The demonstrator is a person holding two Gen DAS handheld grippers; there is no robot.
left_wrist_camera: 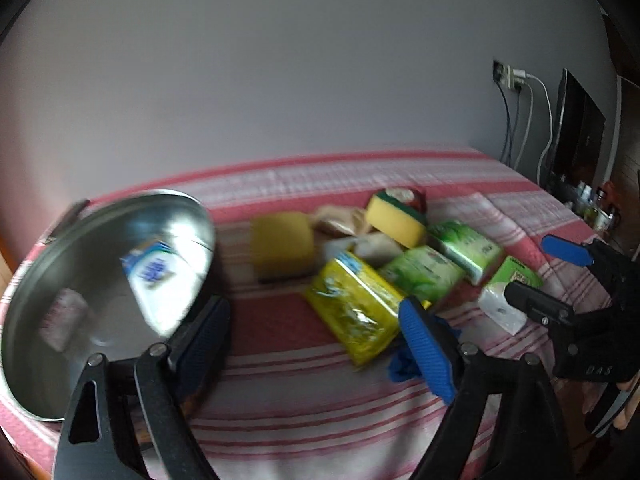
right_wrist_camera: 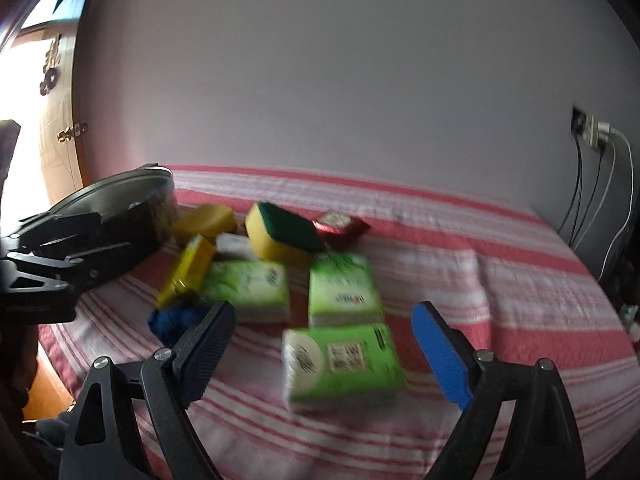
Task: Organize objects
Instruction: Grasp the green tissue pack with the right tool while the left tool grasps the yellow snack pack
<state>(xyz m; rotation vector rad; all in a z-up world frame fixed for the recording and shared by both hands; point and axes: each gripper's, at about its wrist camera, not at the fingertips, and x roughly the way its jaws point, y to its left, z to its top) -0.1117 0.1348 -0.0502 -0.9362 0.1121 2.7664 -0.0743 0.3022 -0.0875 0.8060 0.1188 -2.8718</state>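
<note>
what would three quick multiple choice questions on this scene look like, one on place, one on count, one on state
1. Where does the blue and white pack lie?
A. in the metal basin
B. on the yellow sponge
C. by the wall socket

2. How many green tissue packs are there?
A. one
B. three
C. five

3. How does the right gripper stand?
A. shut on a sponge
B. shut on nothing
C. open, with nothing pressed between its pads

Key: 1 A, the pack lies inside the basin's rim. 2 B, the right wrist view shows three. 3 C, its pads stand clear on either side of the nearest pack.
</note>
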